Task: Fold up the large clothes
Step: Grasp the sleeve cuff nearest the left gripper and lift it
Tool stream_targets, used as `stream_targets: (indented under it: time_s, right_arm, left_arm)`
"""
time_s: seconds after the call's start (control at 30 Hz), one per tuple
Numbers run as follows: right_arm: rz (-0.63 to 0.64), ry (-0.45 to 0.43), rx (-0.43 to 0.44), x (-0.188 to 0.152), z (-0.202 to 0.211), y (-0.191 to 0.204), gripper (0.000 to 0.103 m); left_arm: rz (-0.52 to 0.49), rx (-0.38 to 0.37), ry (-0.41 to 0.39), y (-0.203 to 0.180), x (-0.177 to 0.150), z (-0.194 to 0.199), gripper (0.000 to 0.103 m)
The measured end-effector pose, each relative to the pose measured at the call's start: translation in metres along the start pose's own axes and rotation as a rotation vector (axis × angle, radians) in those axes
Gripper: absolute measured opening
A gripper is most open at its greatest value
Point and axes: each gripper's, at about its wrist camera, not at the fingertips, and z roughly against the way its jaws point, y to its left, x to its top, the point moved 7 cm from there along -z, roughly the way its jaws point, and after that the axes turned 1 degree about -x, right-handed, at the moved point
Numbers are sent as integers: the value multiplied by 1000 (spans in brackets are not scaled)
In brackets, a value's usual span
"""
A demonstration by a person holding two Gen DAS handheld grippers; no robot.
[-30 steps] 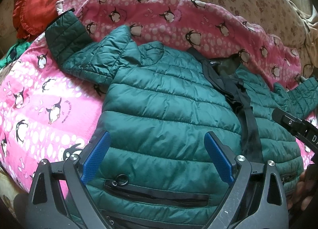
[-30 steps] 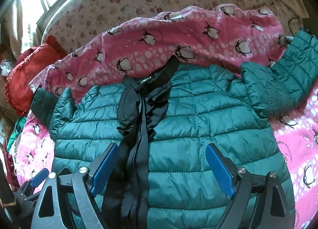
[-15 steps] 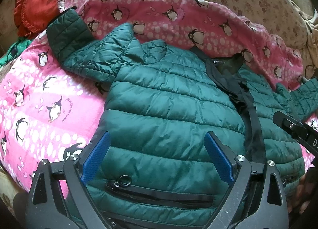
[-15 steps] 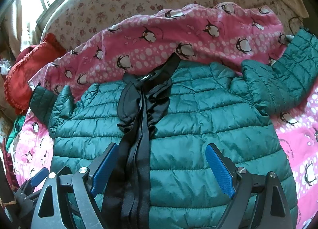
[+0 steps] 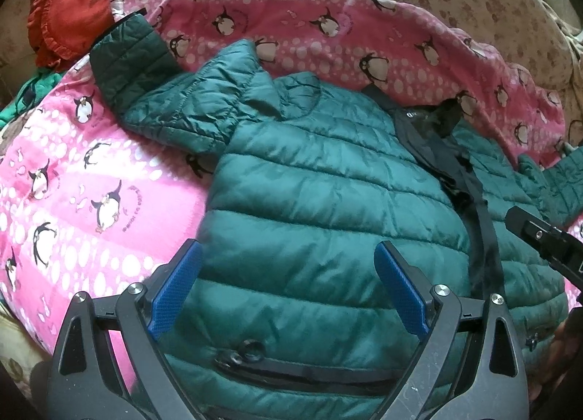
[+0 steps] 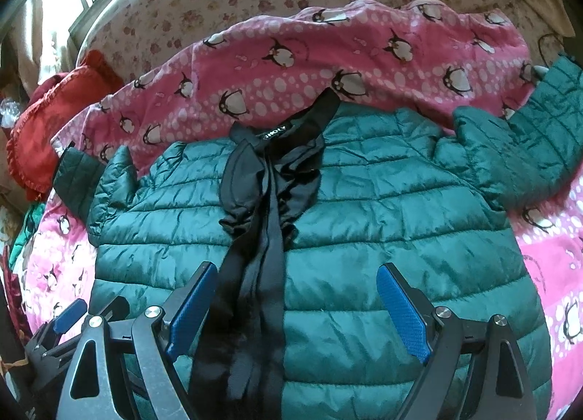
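Pink penguin-print blanket (image 5: pixel 109 179) covers the bed beneath both tools. Left hand-held gripper (image 5: pixel 288 292) and right hand-held gripper (image 6: pixel 295 307) hover with jaws wide and empty over the hem of the green puffer jacket (image 6: pixel 382 223), which lies front-up, sleeves spread, beside a red cushion (image 5: pixel 91 8).

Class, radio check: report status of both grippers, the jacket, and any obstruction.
Left gripper open, right gripper open, both empty over the hem. Green quilted puffer jacket flat, front up, sleeves spread on pink penguin blanket. Nothing in the way.
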Motion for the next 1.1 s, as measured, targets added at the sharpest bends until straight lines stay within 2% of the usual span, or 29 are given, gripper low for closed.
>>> stream_targets:
  time_s: [0.43,0.7,0.97,1.1]
  right_arm:
    - [-14,40,35,22,-32,29,88]
    - [-5,36,42,37,-52,48,88]
    - [-38,56,35,37,-68,45,88]
    - [-45,61,36,36,-70,42,88]
  left_arm:
    - [26,49,-45,39,49,-8,95]
    - [50,81,-53,68,77,-22,95]
    - [71,106,-16,92,88,-42,95]
    - [76,136,-34,109,98,-43,95]
